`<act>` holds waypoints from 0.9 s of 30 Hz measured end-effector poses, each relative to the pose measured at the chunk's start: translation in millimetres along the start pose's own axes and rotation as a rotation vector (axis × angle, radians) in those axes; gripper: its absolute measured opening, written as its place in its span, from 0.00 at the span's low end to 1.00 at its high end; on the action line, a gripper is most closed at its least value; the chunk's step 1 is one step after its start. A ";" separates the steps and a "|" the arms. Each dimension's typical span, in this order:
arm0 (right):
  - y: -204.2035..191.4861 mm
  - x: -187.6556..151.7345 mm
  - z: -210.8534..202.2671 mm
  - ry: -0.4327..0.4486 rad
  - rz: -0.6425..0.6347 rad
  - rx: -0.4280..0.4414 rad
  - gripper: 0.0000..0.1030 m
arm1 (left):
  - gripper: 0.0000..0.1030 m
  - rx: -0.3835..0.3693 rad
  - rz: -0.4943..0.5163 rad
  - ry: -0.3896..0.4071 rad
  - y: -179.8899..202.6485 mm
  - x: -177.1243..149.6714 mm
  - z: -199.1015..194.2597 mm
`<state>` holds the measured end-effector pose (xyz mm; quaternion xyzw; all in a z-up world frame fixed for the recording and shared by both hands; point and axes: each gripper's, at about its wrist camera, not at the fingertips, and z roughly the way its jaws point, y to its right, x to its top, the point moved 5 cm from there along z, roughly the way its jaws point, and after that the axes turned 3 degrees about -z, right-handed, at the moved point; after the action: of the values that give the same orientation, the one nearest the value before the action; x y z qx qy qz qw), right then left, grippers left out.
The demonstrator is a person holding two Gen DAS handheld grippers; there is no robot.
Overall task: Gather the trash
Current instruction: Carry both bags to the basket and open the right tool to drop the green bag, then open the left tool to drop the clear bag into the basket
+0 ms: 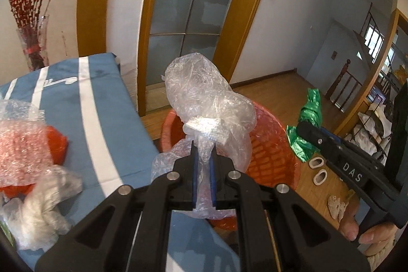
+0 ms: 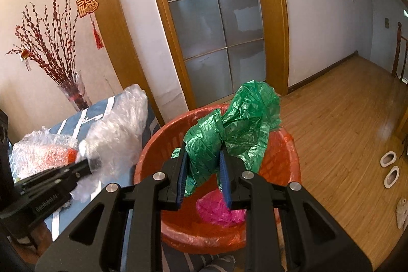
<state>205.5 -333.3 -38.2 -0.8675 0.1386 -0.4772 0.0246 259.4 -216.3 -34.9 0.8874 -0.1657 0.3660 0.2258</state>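
Note:
My left gripper [image 1: 203, 148] is shut on a crumpled clear plastic bag [image 1: 204, 93], held beside and above the orange trash basket [image 1: 272, 159]. My right gripper [image 2: 202, 157] is shut on a crumpled green plastic bag [image 2: 239, 124], held over the orange basket [image 2: 150, 152]. A pink plastic bag [image 2: 219, 210] lies inside the basket. The green bag [image 1: 309, 114] and right gripper also show in the left wrist view. The clear bag [image 2: 119, 124] shows in the right wrist view.
A blue striped cloth [image 1: 99, 103] covers the table on the left, with bubble wrap over something orange [image 1: 28, 142] and clear plastic scraps [image 1: 43, 205] on it. A vase of red branches [image 2: 74, 91] stands behind. Slippers [image 2: 389, 167] lie on the wooden floor.

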 end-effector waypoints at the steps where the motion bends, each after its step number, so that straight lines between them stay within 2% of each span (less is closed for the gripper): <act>1: 1.8 0.6 0.7 0.002 0.003 0.000 0.23 | 0.09 -0.002 0.003 -0.003 0.3 0.4 3.2; 7: 11.4 7.9 11.0 0.003 0.033 0.012 0.26 | 0.13 -0.001 0.003 -0.024 4.2 -1.1 20.3; 11: 15.8 6.9 14.4 -0.002 0.046 0.025 0.41 | 0.29 0.006 0.007 -0.035 5.6 -4.2 26.8; 13: 17.9 5.1 13.7 -0.002 0.049 0.019 0.47 | 0.34 0.012 0.011 -0.040 4.4 -6.2 28.2; 20: 24.2 -2.0 6.5 -0.006 0.054 -0.013 0.47 | 0.43 0.048 0.007 -0.041 -10.2 -12.7 19.9; 27: 11.6 -2.9 -3.5 -0.001 0.033 -0.012 0.47 | 0.45 0.097 -0.003 -0.019 -33.7 -20.1 -8.7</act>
<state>198.7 -343.4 -40.7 -0.8656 0.1556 -0.4752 0.0271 256.3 -180.7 -53.4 0.9010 -0.1487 0.3649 0.1815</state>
